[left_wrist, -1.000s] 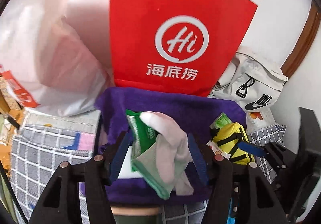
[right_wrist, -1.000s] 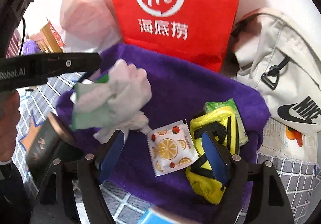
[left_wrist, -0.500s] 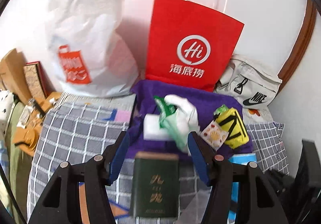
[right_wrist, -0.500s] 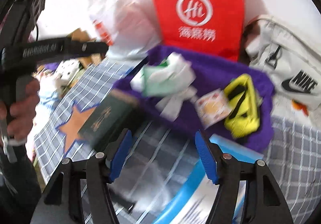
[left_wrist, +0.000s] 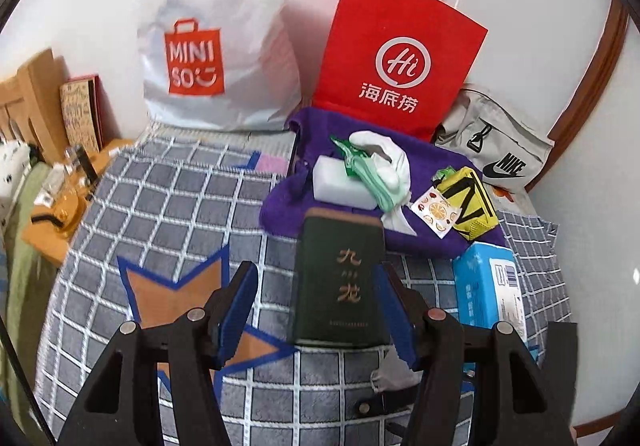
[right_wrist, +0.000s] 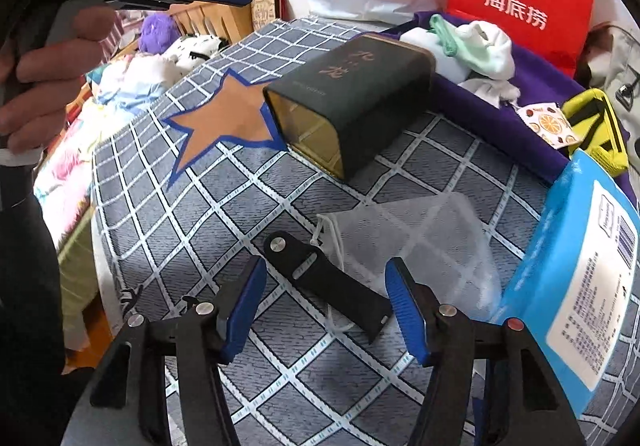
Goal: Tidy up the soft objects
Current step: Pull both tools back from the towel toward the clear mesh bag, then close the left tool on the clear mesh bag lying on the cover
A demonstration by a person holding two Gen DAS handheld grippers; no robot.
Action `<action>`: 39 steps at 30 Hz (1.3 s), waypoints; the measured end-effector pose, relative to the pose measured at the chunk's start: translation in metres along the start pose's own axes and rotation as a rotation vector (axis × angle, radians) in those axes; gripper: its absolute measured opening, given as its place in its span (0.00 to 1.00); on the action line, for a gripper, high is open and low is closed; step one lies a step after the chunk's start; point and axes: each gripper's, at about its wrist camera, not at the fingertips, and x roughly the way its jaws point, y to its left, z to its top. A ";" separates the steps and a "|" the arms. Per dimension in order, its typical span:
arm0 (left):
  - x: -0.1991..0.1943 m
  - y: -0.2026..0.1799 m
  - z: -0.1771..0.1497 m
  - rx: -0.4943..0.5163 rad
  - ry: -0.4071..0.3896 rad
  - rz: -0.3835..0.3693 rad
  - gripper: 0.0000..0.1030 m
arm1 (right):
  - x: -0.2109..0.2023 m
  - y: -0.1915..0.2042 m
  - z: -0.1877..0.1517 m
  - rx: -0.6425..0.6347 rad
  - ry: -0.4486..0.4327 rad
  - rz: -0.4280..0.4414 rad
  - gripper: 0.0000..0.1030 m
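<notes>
Hovering left gripper (left_wrist: 316,286): jaws spread, empty, above green box (left_wrist: 338,278).
Right gripper (right_wrist: 326,286): closing, pinching nothing, over black strap (right_wrist: 328,282).
Socks (left_wrist: 380,170): on purple towel (left_wrist: 424,238), behind box.

Right tongs (right_wrist: 326,298) agape, closing lately, over black strap (right_wrist: 328,282); mesh pouch (right_wrist: 420,242) beside.

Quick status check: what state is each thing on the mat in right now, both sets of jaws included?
Left gripper: jaws open, empty, over the green box.
Right gripper: jaws have just been closing, open, astride the strap, not pressing it.
Green box: on its side, end open.
Strap: flat on the mat.
Mesh pouch: flat, looks empty.
Socks: bunched on the purple towel.
Red bag: upright.
</notes>
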 end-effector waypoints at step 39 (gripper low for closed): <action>-0.020 0.041 -0.064 -0.079 0.049 -0.019 0.57 | 0.011 0.058 -0.020 -0.046 0.080 -0.091 0.05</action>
